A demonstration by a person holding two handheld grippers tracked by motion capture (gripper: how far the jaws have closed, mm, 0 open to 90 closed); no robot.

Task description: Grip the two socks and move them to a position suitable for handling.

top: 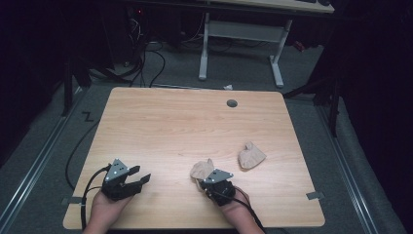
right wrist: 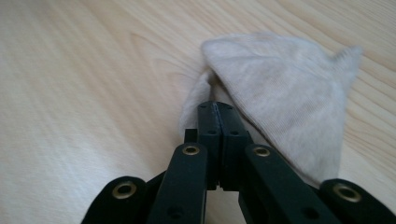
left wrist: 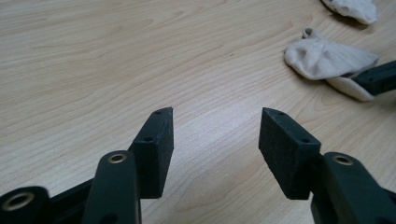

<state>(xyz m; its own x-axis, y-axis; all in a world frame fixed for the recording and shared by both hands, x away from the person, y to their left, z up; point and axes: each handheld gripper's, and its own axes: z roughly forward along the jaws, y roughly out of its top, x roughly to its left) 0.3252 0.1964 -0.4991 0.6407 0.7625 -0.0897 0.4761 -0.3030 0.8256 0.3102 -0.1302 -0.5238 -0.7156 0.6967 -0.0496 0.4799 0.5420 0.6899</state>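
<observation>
The small beige fabric sock (right wrist: 280, 98) lies crumpled on the pale wooden desk (top: 170, 126), below the centre of the high view, and the right gripper (right wrist: 215, 108) has it by one edge: in the right gripper view the two black jaws stand pressed together with a thin fold of the cloth pinched between their tips, while the rest of the sock fans out flat to the upper right. Pinching at the rim rather than the bulk probably lets the sock be dragged or lifted without bunching further. A second crumpled beige sock (top: 251, 156) rests apart from it, to the right of centre in the high view, likely its pair. The left gripper (left wrist: 215, 135), at the lower left of the high view, hovers over bare wood with its jaws wide apart and nothing between them, apparently held ready to take a free edge.
</observation>
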